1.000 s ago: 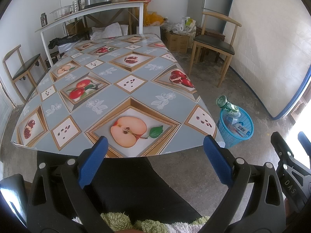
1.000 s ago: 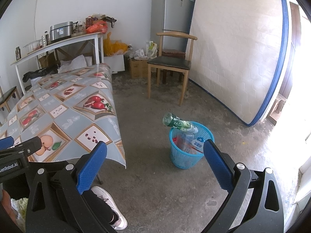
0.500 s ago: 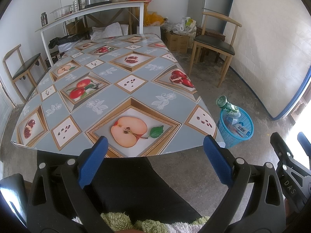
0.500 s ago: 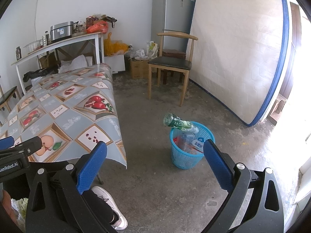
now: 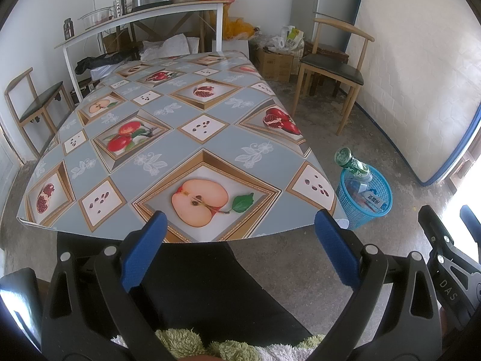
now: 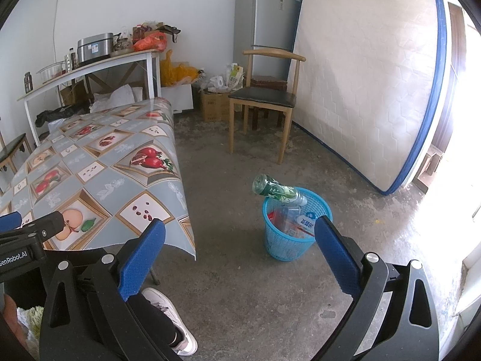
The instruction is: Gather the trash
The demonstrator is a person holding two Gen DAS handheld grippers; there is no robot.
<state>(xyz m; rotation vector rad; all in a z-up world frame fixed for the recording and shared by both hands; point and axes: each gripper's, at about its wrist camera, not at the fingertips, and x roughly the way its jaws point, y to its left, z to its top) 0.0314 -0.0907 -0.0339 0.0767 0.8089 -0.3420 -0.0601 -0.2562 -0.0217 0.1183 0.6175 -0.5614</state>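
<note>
A long table draped in a glossy grey-blue oilcloth printed with apples and pomegranates [image 5: 168, 138] fills the centre of the left wrist view, its top bare. On the rough grey concrete floor [image 6: 270, 294], at centre right of the right wrist view, stands a blue plastic mesh wastebasket [image 6: 285, 240]. Further up the frame a wooden chair with a black seat [image 6: 261, 102] stands on the same floor, beside a white mattress with blue edging [image 6: 369, 75] propped upright.

Black two-finger tools with blue pads

The left tool [image 5: 240, 246] and right tool [image 6: 240, 249] carry silver screws; white lettering sits at frame edges; the person wears black trousers [image 5: 204, 285] and a white sneaker [image 6: 171, 319].
</note>
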